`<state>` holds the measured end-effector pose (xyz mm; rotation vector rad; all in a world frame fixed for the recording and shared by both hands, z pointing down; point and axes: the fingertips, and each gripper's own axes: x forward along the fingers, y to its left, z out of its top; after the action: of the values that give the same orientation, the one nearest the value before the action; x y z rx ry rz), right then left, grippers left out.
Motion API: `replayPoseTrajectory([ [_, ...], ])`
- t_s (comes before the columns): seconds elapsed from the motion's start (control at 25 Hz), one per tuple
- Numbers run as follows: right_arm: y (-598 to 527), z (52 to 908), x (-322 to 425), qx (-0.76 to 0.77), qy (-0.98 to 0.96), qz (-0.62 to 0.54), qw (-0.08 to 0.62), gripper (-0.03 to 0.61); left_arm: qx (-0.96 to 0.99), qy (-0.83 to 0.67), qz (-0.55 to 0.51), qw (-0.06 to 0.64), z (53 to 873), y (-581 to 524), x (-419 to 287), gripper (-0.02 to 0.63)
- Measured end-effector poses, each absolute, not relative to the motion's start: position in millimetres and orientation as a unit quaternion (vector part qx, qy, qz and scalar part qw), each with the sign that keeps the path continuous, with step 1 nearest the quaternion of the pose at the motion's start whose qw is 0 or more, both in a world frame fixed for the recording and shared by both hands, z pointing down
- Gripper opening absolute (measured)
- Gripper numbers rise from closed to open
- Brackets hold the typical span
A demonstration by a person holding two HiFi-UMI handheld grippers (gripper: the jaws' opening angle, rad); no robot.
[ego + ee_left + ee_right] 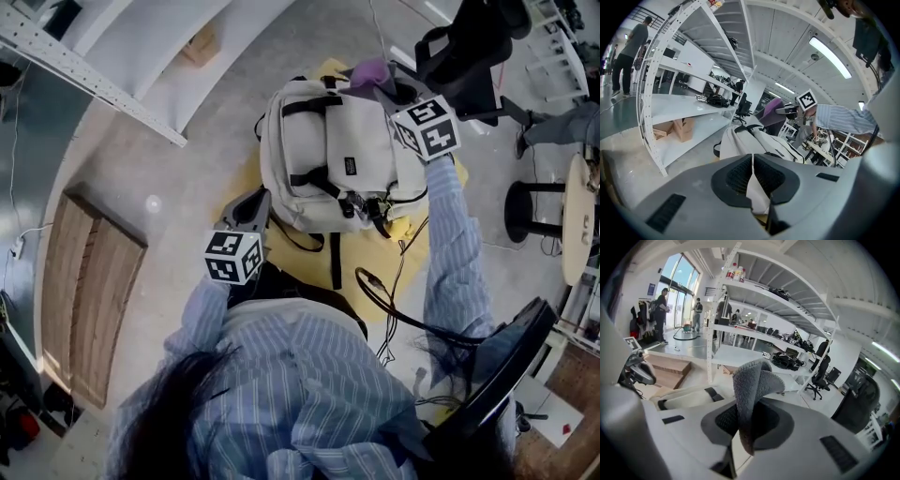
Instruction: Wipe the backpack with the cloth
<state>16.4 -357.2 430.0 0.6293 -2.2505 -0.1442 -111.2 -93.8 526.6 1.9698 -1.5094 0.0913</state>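
Observation:
A cream backpack (328, 155) with black straps lies on a yellow surface (281, 246) in the head view. My right gripper (384, 92) is at the pack's far top end, shut on a purple-grey cloth (368, 73). In the right gripper view the cloth (750, 385) stands folded up out of the shut jaws, with the backpack (689, 397) below and to the left. My left gripper (255, 204) is at the pack's near left corner. In the left gripper view a flap of cream fabric (757, 190) is pinched between the shut jaws, and the backpack (750, 140) stretches ahead.
A white metal shelf rack (103, 84) runs along the upper left. A wooden board (89, 300) lies on the floor at left. Black cables (394, 300) trail from the pack toward me. Office chairs (469, 52) and a black stool (525, 211) stand at right.

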Motion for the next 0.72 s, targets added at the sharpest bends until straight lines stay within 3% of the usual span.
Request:
replayPoseTrajectory([
  [0.36,-389,499,-16,0.208,-0.859,-0.081,0.460,0.041,0.748,-0.576,0.032,0.328,529,-99,-124,0.016],
  [0.72,-319,516,12,0.194,-0.871,-0.031,0.450,0.041,0.758,-0.564,0.041,0.324,530,-96,-111,0.017],
])
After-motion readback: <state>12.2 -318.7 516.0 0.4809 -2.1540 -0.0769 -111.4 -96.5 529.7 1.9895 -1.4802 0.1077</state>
